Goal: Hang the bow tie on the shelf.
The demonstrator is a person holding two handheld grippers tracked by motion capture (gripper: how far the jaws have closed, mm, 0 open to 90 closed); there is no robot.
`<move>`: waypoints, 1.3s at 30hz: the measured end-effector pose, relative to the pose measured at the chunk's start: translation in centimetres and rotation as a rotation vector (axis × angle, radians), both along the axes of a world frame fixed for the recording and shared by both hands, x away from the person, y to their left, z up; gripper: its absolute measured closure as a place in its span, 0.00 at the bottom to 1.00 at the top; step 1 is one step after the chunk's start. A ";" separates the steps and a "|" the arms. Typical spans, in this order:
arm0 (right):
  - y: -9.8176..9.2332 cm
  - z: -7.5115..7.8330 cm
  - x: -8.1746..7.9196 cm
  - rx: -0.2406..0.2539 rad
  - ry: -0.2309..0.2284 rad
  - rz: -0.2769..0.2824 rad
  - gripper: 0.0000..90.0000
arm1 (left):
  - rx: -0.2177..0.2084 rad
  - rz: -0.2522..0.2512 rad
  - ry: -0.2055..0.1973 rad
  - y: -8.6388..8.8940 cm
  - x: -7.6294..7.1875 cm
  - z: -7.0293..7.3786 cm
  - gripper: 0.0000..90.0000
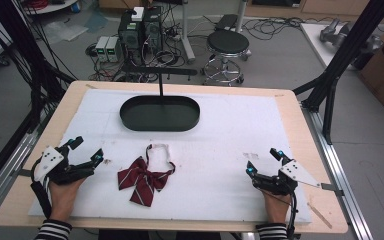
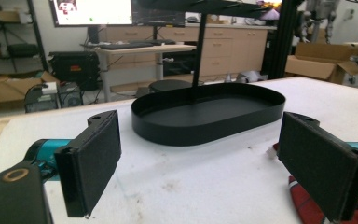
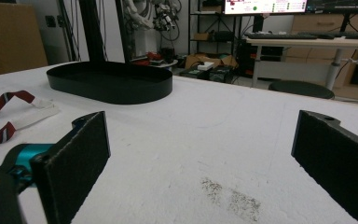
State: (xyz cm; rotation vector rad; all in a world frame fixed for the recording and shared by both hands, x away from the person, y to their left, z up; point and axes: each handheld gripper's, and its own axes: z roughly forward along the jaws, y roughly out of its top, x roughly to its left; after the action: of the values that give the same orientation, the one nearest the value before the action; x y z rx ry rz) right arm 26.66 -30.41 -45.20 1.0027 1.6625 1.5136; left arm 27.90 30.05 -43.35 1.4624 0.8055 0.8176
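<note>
The dark red striped fabric bow tie point(image 1: 143, 181) with its white neck strap lies on the white padded mat point(image 1: 220, 145), just beside the left gripper point(image 1: 89, 150). Both the left and the right gripper point(image 1: 261, 161) stand released, holding nothing. Best approach low over the knot with the left one, then pinch there so the wings lift together.

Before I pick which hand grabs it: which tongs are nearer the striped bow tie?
Left. The left tongs sit just left of the bow tie, jaws open and empty. The right tongs rest well off to its right, also open.
</note>
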 end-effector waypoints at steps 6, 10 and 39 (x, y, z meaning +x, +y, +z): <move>0.0 0.0 0.0 0.001 0.001 -0.001 0.04 | 0.065 -0.075 0.002 -0.9 0.3 2.7 0.16; 0.0 0.0 0.0 -0.006 -0.005 0.000 0.04 | 0.088 -0.120 0.006 -1.3 0.4 4.7 0.16; -0.1 0.0 0.0 0.004 -0.001 0.004 0.04 | 0.462 -0.427 0.205 -11.3 1.8 9.8 0.16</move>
State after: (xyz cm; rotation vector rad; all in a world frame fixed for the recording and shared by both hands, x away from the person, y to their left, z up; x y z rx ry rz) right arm 26.70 -30.46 -45.20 1.0013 1.6615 1.5207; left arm 29.65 18.74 -33.53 2.0664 0.4339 0.5497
